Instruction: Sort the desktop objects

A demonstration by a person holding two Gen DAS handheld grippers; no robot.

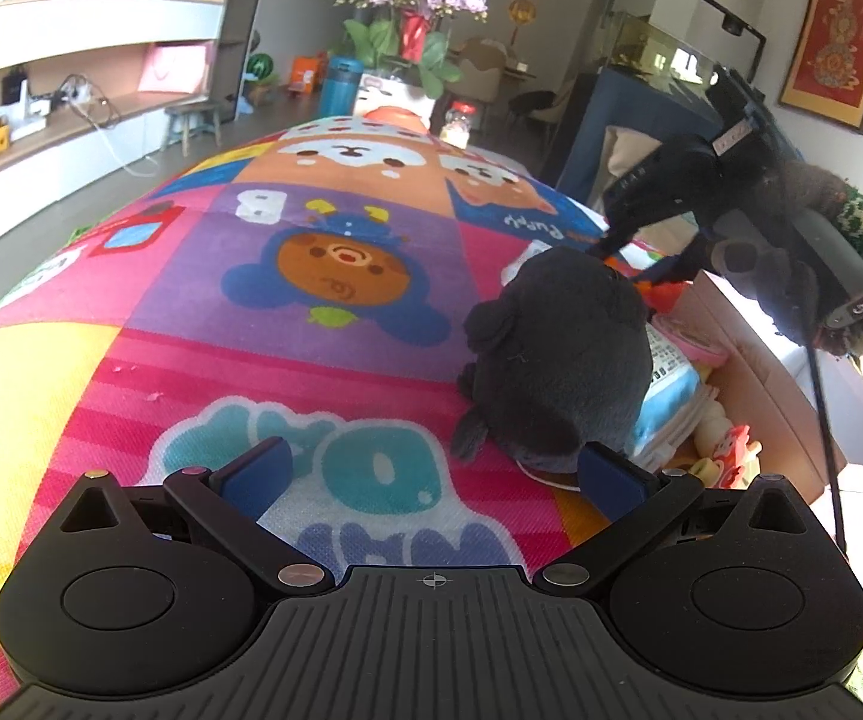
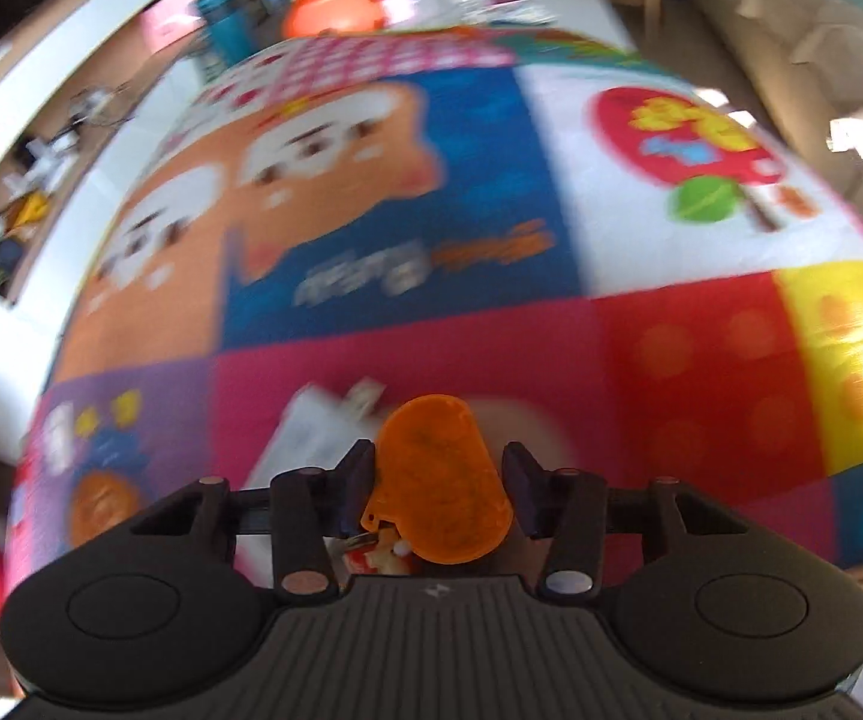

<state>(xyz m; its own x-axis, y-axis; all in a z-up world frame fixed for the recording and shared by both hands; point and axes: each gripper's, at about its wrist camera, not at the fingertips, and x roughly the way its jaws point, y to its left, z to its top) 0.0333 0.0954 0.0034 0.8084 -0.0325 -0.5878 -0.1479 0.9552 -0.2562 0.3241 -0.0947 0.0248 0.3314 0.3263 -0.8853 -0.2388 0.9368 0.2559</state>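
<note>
A dark grey plush toy [image 1: 557, 354] sits at the right edge of the colourful cartoon mat [image 1: 287, 312], leaning on a cardboard box [image 1: 755, 384]. My left gripper [image 1: 431, 468] is open and empty, low over the mat, its right finger just below the plush. My right gripper [image 1: 629, 252] reaches in above the plush and box. In the right wrist view the right gripper [image 2: 437, 486] holds an orange translucent plastic piece [image 2: 440, 480] with a small charm hanging under it; the left finger touches it, the right finger stands slightly off.
The box holds a blue-and-white pack [image 1: 671, 396], a pink item [image 1: 689, 342] and small toys [image 1: 725, 450]. A white card [image 2: 317, 438] lies on the mat. A flower pot [image 1: 407, 30], a teal bottle [image 1: 340, 84] and a jar [image 1: 458, 123] stand beyond the far edge.
</note>
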